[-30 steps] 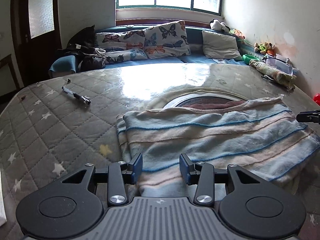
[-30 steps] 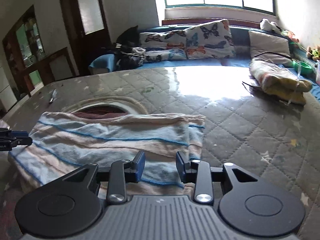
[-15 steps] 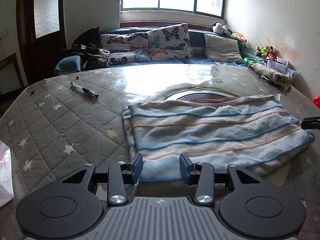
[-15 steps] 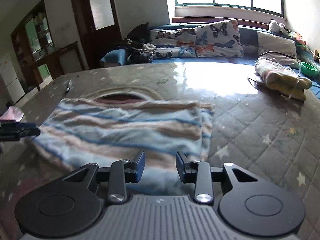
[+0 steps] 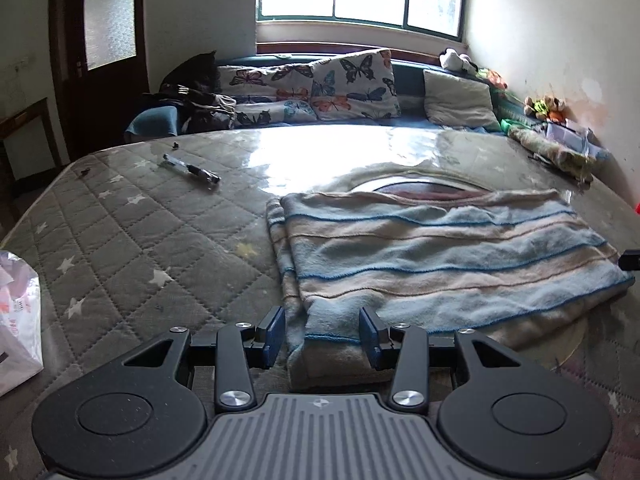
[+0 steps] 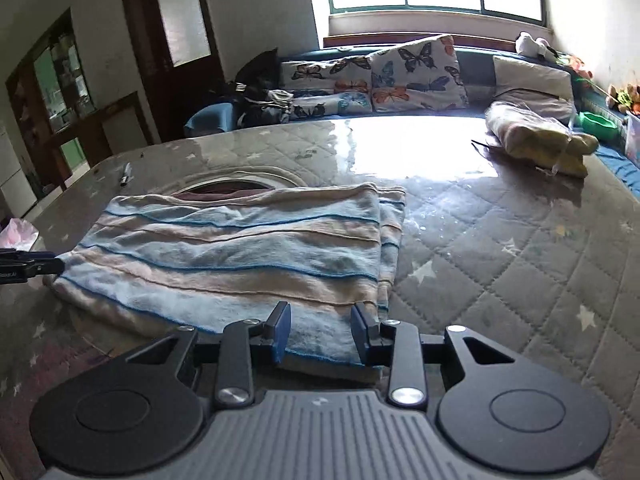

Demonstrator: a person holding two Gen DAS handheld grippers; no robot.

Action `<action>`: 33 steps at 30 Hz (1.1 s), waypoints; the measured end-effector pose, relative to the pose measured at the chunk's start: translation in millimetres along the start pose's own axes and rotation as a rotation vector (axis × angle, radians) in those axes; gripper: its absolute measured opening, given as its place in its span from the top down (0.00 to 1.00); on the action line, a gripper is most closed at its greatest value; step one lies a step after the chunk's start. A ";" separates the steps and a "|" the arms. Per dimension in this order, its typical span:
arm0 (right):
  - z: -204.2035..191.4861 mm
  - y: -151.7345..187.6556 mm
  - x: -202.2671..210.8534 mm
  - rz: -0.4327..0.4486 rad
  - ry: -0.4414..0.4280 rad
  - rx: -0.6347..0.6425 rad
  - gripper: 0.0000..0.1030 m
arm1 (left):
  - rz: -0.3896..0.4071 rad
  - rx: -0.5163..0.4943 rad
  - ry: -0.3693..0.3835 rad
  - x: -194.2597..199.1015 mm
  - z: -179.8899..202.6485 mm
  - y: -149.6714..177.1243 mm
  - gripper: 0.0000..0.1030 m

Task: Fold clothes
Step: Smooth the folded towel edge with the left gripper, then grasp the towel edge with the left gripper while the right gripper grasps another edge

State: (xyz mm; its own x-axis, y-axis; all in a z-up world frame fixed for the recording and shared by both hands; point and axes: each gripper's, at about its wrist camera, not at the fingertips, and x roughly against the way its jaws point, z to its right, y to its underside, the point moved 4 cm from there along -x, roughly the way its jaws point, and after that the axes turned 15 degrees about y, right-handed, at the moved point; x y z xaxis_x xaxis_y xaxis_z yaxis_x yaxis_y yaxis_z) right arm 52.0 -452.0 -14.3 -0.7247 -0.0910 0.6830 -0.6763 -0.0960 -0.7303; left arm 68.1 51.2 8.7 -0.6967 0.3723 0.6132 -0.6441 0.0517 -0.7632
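Note:
A folded striped garment (image 5: 440, 256), light blue and beige with thin blue lines, lies flat on the quilted grey mattress (image 5: 132, 240). It also shows in the right wrist view (image 6: 240, 256). My left gripper (image 5: 322, 338) is open at the garment's near left corner, jaws either side of the hem. My right gripper (image 6: 320, 334) is open at the near right corner, hem between the jaws. Neither holds anything. The right gripper's tip shows at the edge of the left wrist view (image 5: 630, 260); the left gripper's tip shows in the right wrist view (image 6: 28, 266).
A pen (image 5: 192, 170) lies on the mattress at far left. A white plastic bag (image 5: 18, 320) sits at the near left edge. A bundled cloth in plastic (image 6: 536, 140) lies far right. Butterfly pillows (image 5: 320, 88) line the bench under the window.
Both grippers have drawn back and risen from the garment, so more of it and the mattress shows. The garment lies still and both grippers stay open.

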 end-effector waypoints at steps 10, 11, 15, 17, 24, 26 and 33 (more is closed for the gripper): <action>-2.1 3.1 -8.8 -0.026 -0.012 -0.003 0.67 | 0.005 0.022 -0.013 3.2 -4.4 3.6 0.56; -2.2 3.2 -9.1 -0.026 -0.012 -0.004 0.67 | 0.012 0.027 -0.014 4.6 -5.3 2.6 0.56; -3.2 3.2 -9.9 -0.023 -0.010 -0.008 0.66 | -0.011 0.057 -0.025 -0.4 -12.4 6.6 0.56; -2.9 3.3 -10.1 -0.024 -0.012 -0.009 0.66 | -0.012 0.067 -0.024 0.1 -12.7 8.1 0.56; -5.8 1.7 -9.9 -0.025 -0.007 0.006 0.63 | 0.000 0.087 -0.009 4.9 -14.4 6.1 0.56; -7.1 2.1 -10.4 -0.025 -0.006 0.010 0.62 | -0.012 0.086 0.000 2.1 -13.5 7.7 0.58; -9.4 0.1 -9.9 -0.027 0.003 0.020 0.61 | -0.037 0.080 0.028 -3.6 -11.1 10.4 0.63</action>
State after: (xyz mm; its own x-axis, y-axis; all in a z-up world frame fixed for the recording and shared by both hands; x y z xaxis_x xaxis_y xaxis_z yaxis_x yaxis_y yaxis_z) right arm 57.9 -441.8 -21.2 -0.7069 -0.0855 0.7022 -0.6926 -0.1179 -0.7116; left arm 67.4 60.7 -3.7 -0.6636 0.3972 0.6339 -0.6931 -0.0078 -0.7208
